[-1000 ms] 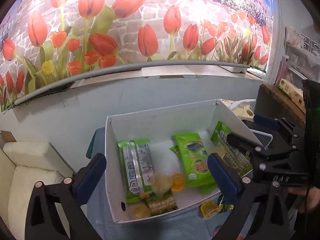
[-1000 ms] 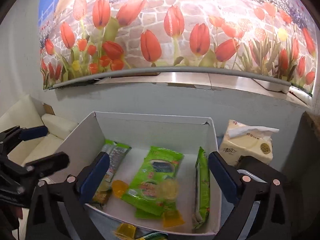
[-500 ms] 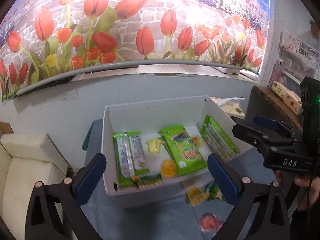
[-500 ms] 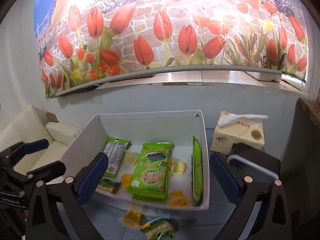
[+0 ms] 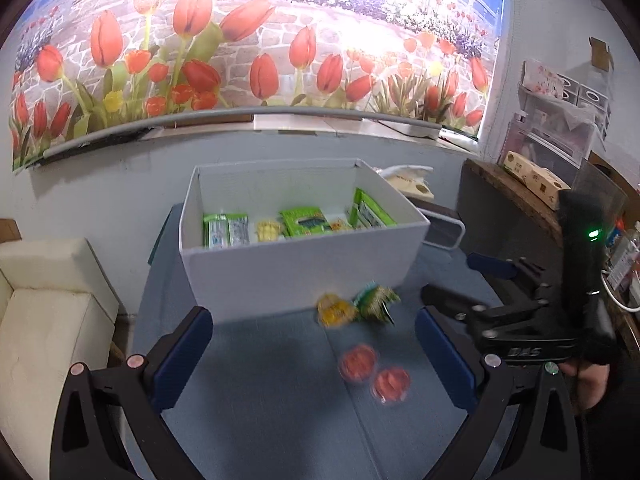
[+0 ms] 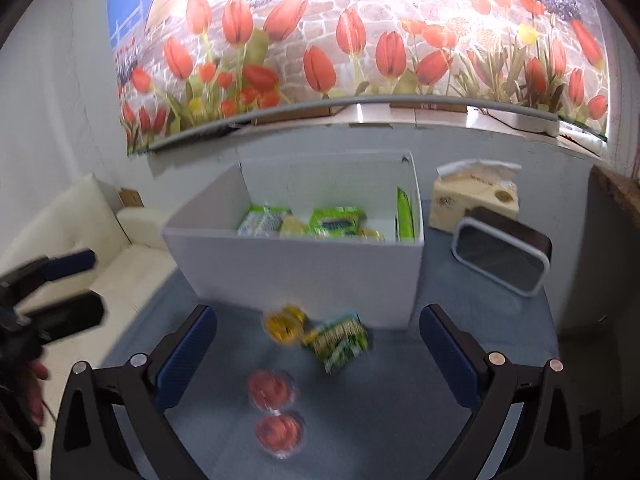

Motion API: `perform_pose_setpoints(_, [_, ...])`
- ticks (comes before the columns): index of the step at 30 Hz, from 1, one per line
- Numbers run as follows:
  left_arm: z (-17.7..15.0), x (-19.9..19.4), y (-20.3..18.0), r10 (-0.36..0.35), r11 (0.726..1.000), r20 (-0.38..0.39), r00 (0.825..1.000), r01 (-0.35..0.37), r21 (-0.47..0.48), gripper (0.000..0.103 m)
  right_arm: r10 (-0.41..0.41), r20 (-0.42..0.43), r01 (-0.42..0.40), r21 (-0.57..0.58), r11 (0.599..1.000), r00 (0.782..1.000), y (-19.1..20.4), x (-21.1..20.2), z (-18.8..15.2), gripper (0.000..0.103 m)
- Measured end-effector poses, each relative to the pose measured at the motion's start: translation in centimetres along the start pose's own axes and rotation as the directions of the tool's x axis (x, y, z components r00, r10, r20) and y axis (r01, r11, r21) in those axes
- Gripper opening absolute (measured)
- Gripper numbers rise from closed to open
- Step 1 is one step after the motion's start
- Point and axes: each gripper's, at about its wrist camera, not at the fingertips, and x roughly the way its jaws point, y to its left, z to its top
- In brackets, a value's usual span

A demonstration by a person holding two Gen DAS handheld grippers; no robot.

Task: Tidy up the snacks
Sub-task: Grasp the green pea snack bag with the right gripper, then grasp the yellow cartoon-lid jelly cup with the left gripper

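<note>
1. Snacks still outside the white box number four: a yellow jelly cup and a green snack packet lie on the blue tabletop just in front of the box's near wall, and two red jelly cups sit side by side further out from that wall, toward the cameras.
2. Inside the box, green packets and pale jelly cups already lie along the floor; the rest of the job, as I judge it, is lifting the four loose items over the near wall.
3. The right gripper is spread wide and holds nothing, with the red cups between its fingers in its own view. The left gripper is likewise wide and empty.
4. Take the nearer red cup first: it is small, round and likely slippery, so centre the fingers across its widest part and close gently.
5. Lift high enough to clear the box's near wall before releasing.
6. Keep the two grippers apart; both crowd the same patch in front of the box.
7. The frames are blurred, so exact cup edges are uncertain.
</note>
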Motion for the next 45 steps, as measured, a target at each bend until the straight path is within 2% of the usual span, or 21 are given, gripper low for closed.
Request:
perform_pose_setpoints(2, [-1.2, -0.7, -0.3, -0.014, 1.0, -0.012, 1.0, 0.014, -0.004, 0.103, 0.0, -0.03, 0.001, 0.007, 1.0, 1.0, -0.1, 0.7, -1.0, 0.103])
perform_pose_setpoints(7, [-3.3, -1.5, -0.2, 0.006, 1.0, -0.03, 1.0, -0.006, -0.006, 0.103, -0.034, -0.095, 0.033, -0.011, 0.999, 0.995, -0.6, 4.1, -2.2, 0.103])
perform_pose_setpoints(14, [-5.5, -1.2, 1.1, 0.032, 0.999, -0.076, 0.997, -0.035, -0.035, 0.103, -0.021, -0.173, 0.022, 0.006, 1.0, 0.985, -1.9, 8.5, -1.9, 0.103])
perform_pose_setpoints(17, [-5.9, -0.6, 1.2, 0.023, 0.999, -0.095, 0.995, -0.027, -0.04, 0.103, -0.032, -0.203, 0.033, 0.003, 0.999, 0.979, -2.1, 9.8, -2.0, 0.102])
perform_pose_setpoints(18, [-6.0, -0.5, 1.2, 0.023, 0.999, -0.099, 0.995, -0.027, -0.04, 0.103, -0.04, -0.207, 0.04, -0.002, 0.999, 0.978, -2.2, 10.1, -2.0, 0.097])
perform_pose_setpoints(21, [-6.2, 0.0, 1.2, 0.019, 0.999, -0.109, 0.994, -0.024, -0.044, 0.103, -0.07, -0.247, 0.064, -0.033, 0.997, 0.966, -2.2, 11.6, -2.2, 0.065])
perform_pose_setpoints(25, [-6.3, 0.7, 1.2, 0.017, 0.999, -0.12, 0.993, -0.023, -0.046, 0.103, -0.057, -0.235, 0.042, -0.068, 0.997, 0.97, -1.7, 12.0, -1.9, 0.053])
perform_pose_setpoints(32, [-6.3, 2.5, 1.4, 0.029, 0.997, -0.142, 0.989, -0.039, -0.068, 0.103, -0.099, -0.17, 0.084, -0.093, 0.992, 0.98, -0.7, 9.6, -2.7, 0.05])
perform_pose_setpoints(37, [-5.6, 5.1, 1.2, 0.046, 0.994, -0.16, 0.986, -0.061, -0.089, 0.103, -0.136, -0.115, 0.126, -0.091, 0.988, 0.984, 0.1, 5.2, -3.6, 0.048])
perform_pose_setpoints(40, [-4.7, 7.2, 0.2, 0.054, 0.995, -0.17, 0.984, -0.067, -0.07, 0.103, -0.135, -0.088, 0.129, -0.067, 0.989, 0.987, -0.2, 2.2, -3.9, 0.047])
perform_pose_setpoints(45, [-3.2, 11.2, -1.5, 0.072, 0.996, -0.182, 0.981, -0.081, -0.045, 0.103, -0.179, -0.044, 0.177, -0.057, 0.983, 0.983, -0.5, -2.1, -4.0, 0.047])
